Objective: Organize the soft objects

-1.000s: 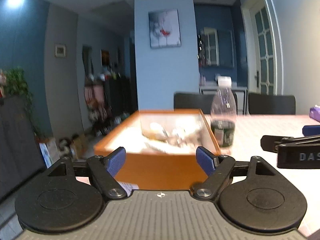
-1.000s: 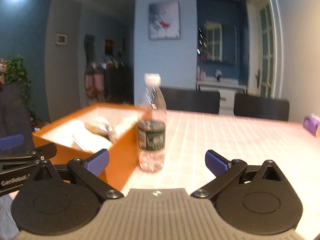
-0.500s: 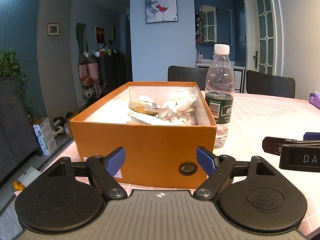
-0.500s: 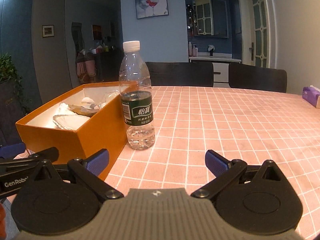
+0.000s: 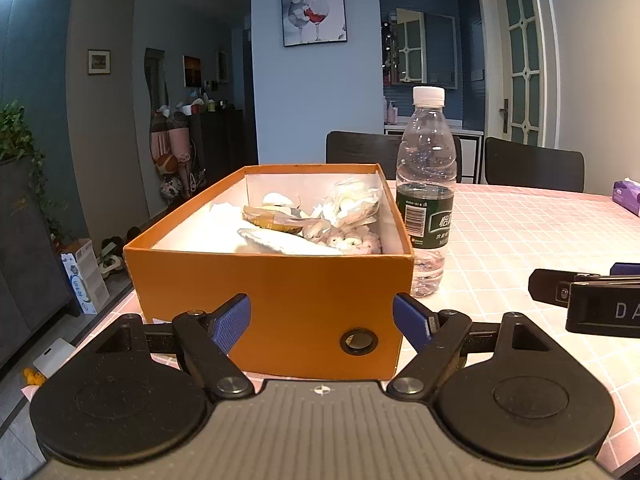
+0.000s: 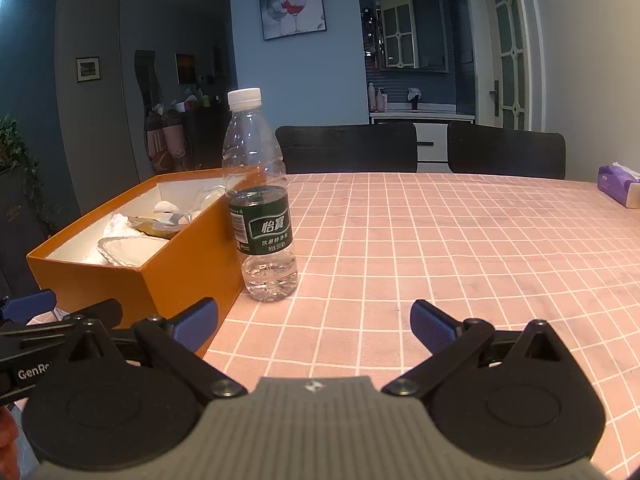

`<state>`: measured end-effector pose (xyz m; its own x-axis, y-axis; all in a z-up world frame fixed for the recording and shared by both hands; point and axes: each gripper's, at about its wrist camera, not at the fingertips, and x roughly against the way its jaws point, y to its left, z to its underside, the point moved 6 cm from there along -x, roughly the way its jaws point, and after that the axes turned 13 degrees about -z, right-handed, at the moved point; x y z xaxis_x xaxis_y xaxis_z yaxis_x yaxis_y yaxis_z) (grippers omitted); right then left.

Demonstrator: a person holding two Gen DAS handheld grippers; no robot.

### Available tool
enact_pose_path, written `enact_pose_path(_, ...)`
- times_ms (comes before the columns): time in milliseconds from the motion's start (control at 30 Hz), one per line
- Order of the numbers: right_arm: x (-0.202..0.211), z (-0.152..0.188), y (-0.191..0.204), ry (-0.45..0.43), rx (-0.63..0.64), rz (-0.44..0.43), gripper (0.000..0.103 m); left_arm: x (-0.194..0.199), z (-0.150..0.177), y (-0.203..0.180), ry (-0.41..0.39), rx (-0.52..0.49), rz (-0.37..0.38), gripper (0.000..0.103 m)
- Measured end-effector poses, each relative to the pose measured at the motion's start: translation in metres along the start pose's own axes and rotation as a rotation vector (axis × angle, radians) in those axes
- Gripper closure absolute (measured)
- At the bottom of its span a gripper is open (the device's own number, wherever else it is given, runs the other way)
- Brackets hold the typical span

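Observation:
An orange cardboard box (image 5: 280, 304) stands on the table's left end and shows in the right wrist view (image 6: 168, 276) too. It holds several soft things: white cloths (image 5: 288, 242), crinkly plastic bags (image 5: 352, 204) and a pale fluffy piece (image 5: 356, 242). My left gripper (image 5: 322, 322) is open and empty, just before the box's near wall. My right gripper (image 6: 314, 326) is open and empty, low over the tablecloth to the right of the box; it also shows at the right edge of the left wrist view (image 5: 588, 300).
A clear water bottle (image 6: 260, 200) with a green label stands against the box's right side. A pink checked tablecloth (image 6: 460, 248) covers the table. A purple tissue pack (image 6: 618, 184) lies at the far right. Two dark chairs (image 6: 506, 154) stand behind the table.
Both views have tilted down and steadied, so the box and bottle sit higher and sharper in frame. Both grippers stay open and empty.

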<state>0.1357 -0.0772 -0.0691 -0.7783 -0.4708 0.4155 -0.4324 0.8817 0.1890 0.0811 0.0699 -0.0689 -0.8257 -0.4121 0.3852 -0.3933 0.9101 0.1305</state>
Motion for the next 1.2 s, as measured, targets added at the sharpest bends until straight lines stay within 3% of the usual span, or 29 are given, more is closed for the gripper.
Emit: enact_pose_path(1200,0.007,-0.002,0.003,-0.014,0.029,0.018,0.003,0.002,-0.008,-0.015,-0.023,-0.013,0.045,0.008)
